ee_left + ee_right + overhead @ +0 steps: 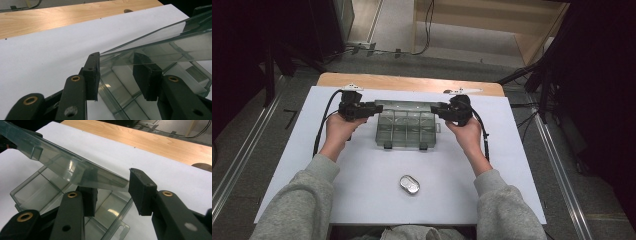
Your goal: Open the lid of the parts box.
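Seen from above: a person in grey sleeves sits at a wooden table (pixel 412 82) covered w/ a white sheet (pixel 377 200), a black two-jaw gripper in each hand. The left gripper (pixel 371 109) is at the left end of a clear, smoky plastic compartment box (pixel 404 131), at the box's raised lid (pixel 404 106). In the left gripper view the jaws stand apart, the lid's corner (pixel 110 53) between the pads (pixel 92 75), w/ a gap on one side; not clamped. Box sits mid-table toward the far edge, dividers showing, two dark latches on its near side. The right gripper (pixel 437 111) is at the lid's right end; in the right gripper view its jaws are also spread, lid corner (pixel 120 183) between them, lid tilted up over the box base (pixel 50 195). Nearer the person, well apart from the box, lies a small oval silver metal tin (pixel 409 184).
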{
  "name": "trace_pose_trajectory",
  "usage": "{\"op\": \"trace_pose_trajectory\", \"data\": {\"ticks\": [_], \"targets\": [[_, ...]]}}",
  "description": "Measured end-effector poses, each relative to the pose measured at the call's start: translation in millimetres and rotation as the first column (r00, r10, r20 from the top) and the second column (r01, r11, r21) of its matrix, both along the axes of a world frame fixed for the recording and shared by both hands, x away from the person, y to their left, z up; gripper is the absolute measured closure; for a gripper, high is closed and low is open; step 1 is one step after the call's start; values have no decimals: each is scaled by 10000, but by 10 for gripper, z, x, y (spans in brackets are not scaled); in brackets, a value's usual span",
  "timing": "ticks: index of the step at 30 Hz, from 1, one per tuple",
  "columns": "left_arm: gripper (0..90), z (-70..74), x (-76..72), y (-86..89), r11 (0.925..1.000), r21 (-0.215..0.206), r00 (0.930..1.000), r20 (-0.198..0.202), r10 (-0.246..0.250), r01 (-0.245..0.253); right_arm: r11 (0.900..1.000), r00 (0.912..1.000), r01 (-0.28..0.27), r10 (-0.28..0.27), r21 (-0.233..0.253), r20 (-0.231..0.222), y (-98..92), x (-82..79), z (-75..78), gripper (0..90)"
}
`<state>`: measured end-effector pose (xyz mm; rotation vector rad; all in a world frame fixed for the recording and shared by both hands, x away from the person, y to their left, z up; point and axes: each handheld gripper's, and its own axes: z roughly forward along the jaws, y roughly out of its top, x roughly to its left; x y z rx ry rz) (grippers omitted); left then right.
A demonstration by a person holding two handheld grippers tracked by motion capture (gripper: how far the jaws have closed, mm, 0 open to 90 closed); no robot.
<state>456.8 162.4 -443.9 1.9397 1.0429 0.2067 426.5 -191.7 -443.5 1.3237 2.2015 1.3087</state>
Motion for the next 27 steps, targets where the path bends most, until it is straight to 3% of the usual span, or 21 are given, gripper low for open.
{"op": "trace_pose_trajectory", "data": {"ticks": [13, 25, 27], "targets": [[570, 22, 67, -65, 9996, 280, 9996, 287, 72, -80, 9998, 9998, 146, -145, -113, 137, 37, 82, -3, 559], [572, -20, 118, -81, 9994, 187, 9986, 435, 286, -295, 9994, 9986, 327, -324, -67, 415, 70, 148, -81, 524], [578, -34, 127, -93, 9990, 15, 9982, 401, 442, -443, 9992, 9984, 399, -396, -61, 395, 77, 164, -102, 524]]}}
